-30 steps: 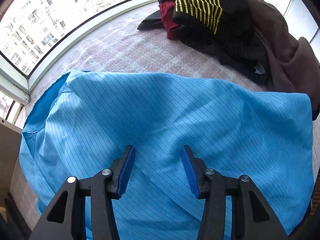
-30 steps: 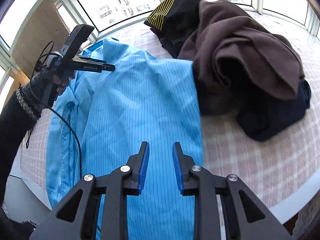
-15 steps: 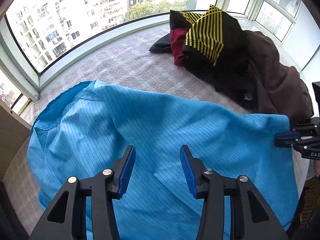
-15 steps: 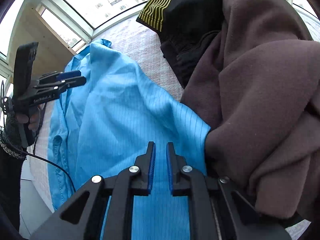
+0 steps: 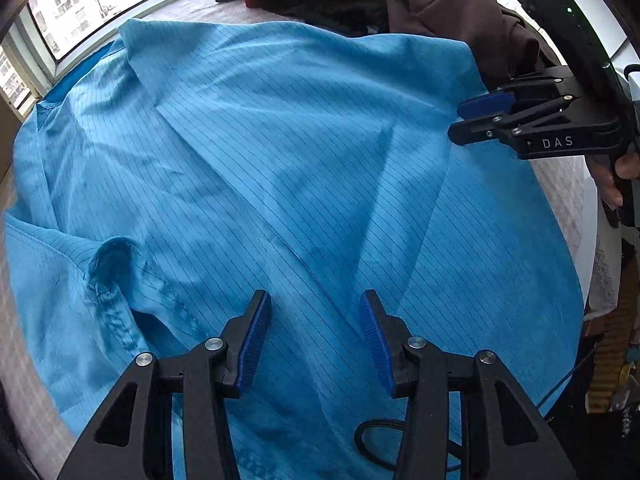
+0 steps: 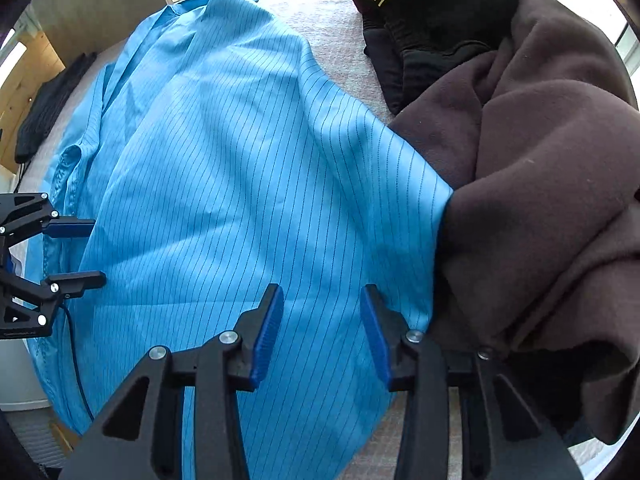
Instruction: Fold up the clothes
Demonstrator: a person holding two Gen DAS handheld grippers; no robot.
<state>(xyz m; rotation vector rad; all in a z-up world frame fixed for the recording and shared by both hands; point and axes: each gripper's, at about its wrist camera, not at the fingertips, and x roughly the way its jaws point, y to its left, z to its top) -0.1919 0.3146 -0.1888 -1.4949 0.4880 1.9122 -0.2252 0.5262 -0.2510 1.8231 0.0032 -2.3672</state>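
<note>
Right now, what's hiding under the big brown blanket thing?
The brown fleece lies over one edge of the blue striped garment and leans on the black-and-yellow clothes. What else is underneath can't be seen.

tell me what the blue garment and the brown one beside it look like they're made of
Blue garment: a thin, smooth woven cloth with a slight sheen, likely a synthetic or a blend; fine dark pinstripes run across it, and it creases sharply and drapes flat.

Brown garment: thick, matte and fuzzy, probably fleece or brushed wool; it lies in soft, bulky, rounded folds, flecked with lint. The exact fibre cannot be told for either.
</note>
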